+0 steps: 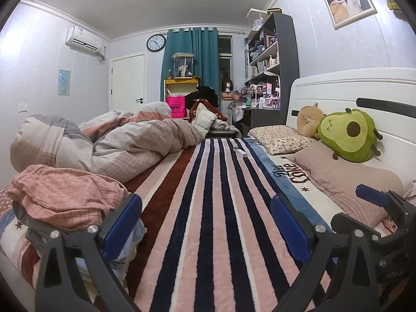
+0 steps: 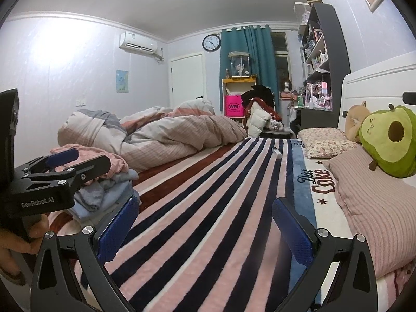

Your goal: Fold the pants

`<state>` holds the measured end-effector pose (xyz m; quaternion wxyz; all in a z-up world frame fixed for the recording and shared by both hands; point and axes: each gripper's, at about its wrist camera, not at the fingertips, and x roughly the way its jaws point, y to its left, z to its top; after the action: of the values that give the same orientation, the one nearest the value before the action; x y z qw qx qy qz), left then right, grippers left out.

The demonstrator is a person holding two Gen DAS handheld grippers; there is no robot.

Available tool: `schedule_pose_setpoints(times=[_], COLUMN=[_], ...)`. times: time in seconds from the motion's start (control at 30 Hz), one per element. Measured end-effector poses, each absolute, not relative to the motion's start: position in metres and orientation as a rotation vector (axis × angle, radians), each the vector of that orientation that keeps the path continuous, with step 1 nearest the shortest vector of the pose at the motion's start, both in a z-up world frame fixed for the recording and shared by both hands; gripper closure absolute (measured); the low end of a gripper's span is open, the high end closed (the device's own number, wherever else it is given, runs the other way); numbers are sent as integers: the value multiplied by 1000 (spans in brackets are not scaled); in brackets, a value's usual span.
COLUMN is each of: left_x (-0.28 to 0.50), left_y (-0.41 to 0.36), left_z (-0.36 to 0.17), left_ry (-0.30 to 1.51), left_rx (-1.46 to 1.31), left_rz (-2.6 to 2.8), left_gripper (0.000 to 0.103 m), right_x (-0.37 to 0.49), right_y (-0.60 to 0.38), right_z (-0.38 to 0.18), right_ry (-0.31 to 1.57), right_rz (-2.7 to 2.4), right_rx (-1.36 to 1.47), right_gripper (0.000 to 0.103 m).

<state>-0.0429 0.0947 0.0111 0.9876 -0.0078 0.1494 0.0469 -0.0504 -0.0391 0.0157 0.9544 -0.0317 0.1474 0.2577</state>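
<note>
two handheld grippers hover low over a bed covered by a fleecy blanket with pink, navy, white and maroon stripes [image 1: 208, 208]. the left gripper [image 1: 206, 226] has its two blue-padded fingers [image 1: 122, 223] spread wide with nothing between them; in the right wrist view the same gripper [image 2: 62, 161] shows at the left edge, a hand [image 2: 18, 236] gripping its black handle. the right gripper [image 2: 205, 231] also has its two blue fingers [image 2: 118, 231] set wide apart and empty, both above bare striped blanket.

the clothes to be folded lie in one heap at the left side of the bed: a crumpled pink checked garment [image 1: 65, 195] on top of pale blue and grey clothes [image 2: 104, 195]. which piece is the pants cannot be told. the heap lies just beside the left gripper's left finger, and whether they touch cannot be told.

behind the heap lies one bunched duvet in beige, grey and salmon blocks [image 1: 109, 140]. by the white headboard [image 1: 351, 91] are two pillows, one floral [image 1: 278, 137] and one ribbed mauve [image 1: 345, 176], plus two plush toys: a green avocado [image 1: 351, 135] and a tan one [image 1: 309, 119]. one small white box [image 1: 240, 152] lies far up the blanket. one round clock [image 1: 156, 43] hangs beside the teal curtain [image 1: 192, 57].
</note>
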Motion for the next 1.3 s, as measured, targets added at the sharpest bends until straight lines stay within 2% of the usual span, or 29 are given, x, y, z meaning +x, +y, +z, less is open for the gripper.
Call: schedule_pose_setpoints(times=[1.3], left_x=[-42], left_y=[95], left_z=[8], left_ry=[303], left_rx=[-8], left_rz=[92], left_gripper=[4], right_x=[-49], right_y=[-40], right_z=[14], right_ry=[301], right_rz=[518], right_rx=[-56], right_gripper=[1])
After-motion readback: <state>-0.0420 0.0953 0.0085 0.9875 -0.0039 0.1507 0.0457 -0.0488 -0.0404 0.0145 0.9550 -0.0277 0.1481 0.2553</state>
